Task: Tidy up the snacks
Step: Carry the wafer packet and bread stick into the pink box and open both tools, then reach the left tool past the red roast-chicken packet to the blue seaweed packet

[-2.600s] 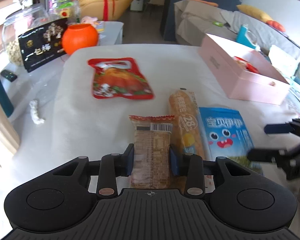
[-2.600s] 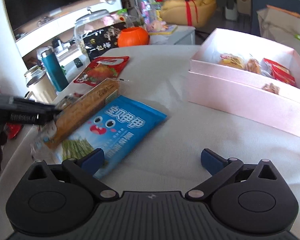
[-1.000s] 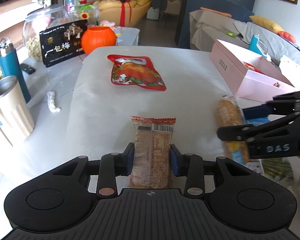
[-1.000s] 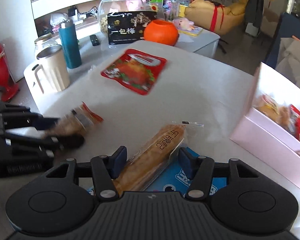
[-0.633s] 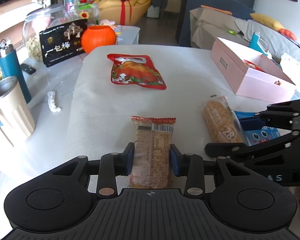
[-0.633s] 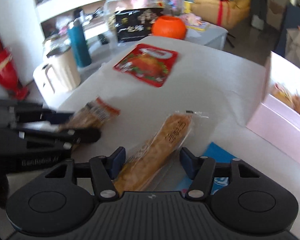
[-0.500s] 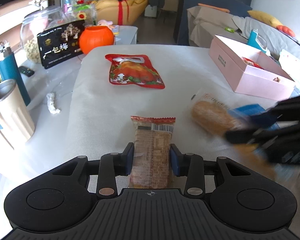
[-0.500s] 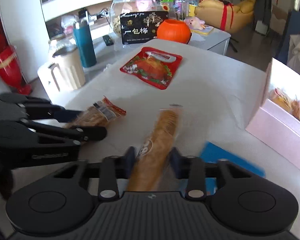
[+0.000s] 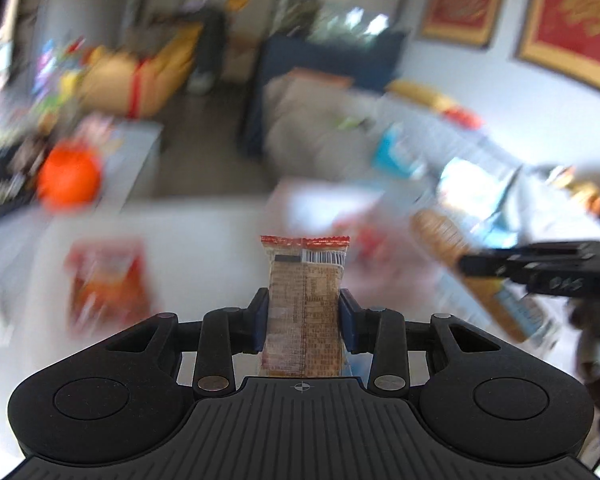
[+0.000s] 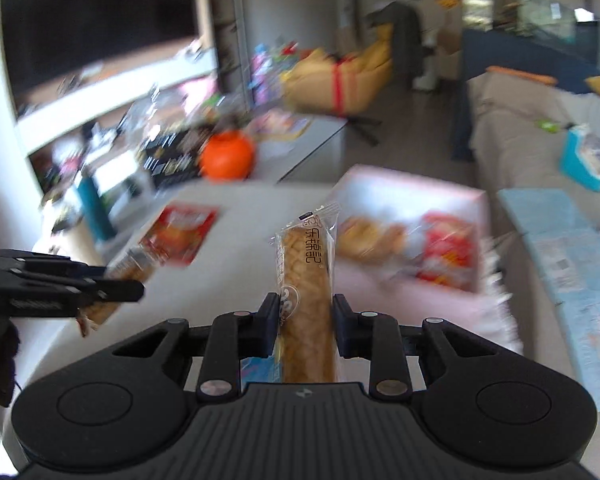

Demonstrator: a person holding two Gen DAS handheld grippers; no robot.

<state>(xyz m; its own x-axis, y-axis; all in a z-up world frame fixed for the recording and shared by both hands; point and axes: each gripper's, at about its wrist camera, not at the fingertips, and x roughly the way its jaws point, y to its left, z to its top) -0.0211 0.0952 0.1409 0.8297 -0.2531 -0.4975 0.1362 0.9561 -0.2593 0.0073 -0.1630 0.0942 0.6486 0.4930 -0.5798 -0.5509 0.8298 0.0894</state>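
Nearest in the left wrist view, the left gripper [image 9: 303,322] has its jaws closed on a flat biscuit packet [image 9: 304,304], which stands upright between the pads with its red crimped end and barcode uppermost. The log-led reading of a slight closing fits a firm squeeze on the wrapper. In the right wrist view, the right gripper [image 10: 306,326] has its jaws narrowed tight on a long bread stick [image 10: 306,292] in a clear wrapper, the pads pressing its lower part while the top leans a little forward.

Both snacks are off the table [image 10: 228,276] and carried in the air, so the step in hand looks like the transfer leg of the sort: two items picked, neither yet placed. Just beyond the right gripper sits the pink box [image 10: 412,196], open, with a few wrapped snacks already inside, among them a red packet [image 10: 446,252]. Further left on the table lies a red chicken pouch [image 10: 180,232], not yet collected. Past the table edge stands an orange pumpkin pot [image 10: 228,156]; the room behind is blurred.

The next move probably calls for bringing each gripper over the box, lowering into a free part beside the packets there, and loosening only once the snack rests on the box floor. The two grippers are near each other, so taking turns would avoid a knock.
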